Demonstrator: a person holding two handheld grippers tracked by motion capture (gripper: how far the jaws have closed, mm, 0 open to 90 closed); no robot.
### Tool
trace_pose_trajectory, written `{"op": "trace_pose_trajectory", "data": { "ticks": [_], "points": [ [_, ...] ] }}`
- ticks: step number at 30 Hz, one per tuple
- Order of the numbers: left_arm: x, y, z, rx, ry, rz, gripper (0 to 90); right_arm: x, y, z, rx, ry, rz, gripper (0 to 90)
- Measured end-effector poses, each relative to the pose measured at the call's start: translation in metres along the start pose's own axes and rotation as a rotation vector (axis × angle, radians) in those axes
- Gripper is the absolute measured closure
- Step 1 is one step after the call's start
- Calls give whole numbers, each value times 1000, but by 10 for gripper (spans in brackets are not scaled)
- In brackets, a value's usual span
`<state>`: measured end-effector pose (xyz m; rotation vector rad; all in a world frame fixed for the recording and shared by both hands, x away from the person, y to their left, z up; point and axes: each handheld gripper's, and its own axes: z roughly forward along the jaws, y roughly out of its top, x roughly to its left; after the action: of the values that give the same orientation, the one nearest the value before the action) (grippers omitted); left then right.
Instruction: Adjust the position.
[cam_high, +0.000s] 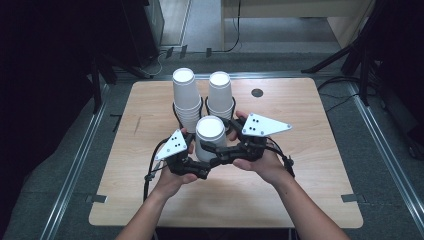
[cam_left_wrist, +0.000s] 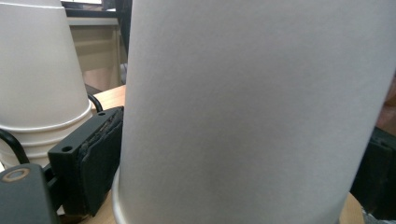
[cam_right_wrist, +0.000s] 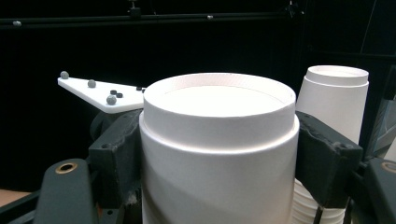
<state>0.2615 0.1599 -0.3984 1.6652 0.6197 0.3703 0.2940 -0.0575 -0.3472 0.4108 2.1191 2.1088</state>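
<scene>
Three stacks of upside-down white paper cups stand on the wooden table (cam_high: 300, 165). The near cup (cam_high: 210, 127) (cam_left_wrist: 252, 107) (cam_right_wrist: 219, 140) sits between both grippers. My right gripper (cam_high: 218, 136) (cam_right_wrist: 219, 158) comes in from the right and is shut on this cup just under its upturned base, a pad pressing on each side. My left gripper (cam_high: 203, 157) (cam_left_wrist: 238, 172) comes in from the left and is shut on the same cup lower down, with its left pad (cam_left_wrist: 100, 163) against the wall. The cup's foot is hidden by the grippers.
Two taller cup stacks stand just behind, the left one (cam_high: 186, 95) (cam_left_wrist: 37, 70) and the right one (cam_high: 220, 92) (cam_right_wrist: 334, 98), each with a black ring at its foot. A small dark round mark (cam_high: 257, 92) lies at the back right. Bare tabletop stretches to both sides.
</scene>
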Motion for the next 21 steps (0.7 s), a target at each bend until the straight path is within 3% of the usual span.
{"op": "trace_pose_trajectory", "data": {
  "ticks": [14,17,21],
  "points": [
    [0,0,-1,15,-7,23,81,-1,-1,-2,20,-1,-1,230],
    [1,0,-4,13,-7,25,110,-1,-1,-2,43,-14,-9,142],
    [3,0,-5,24,-8,31,110,0,-1,-2,54,-10,-13,129]
  ]
}}
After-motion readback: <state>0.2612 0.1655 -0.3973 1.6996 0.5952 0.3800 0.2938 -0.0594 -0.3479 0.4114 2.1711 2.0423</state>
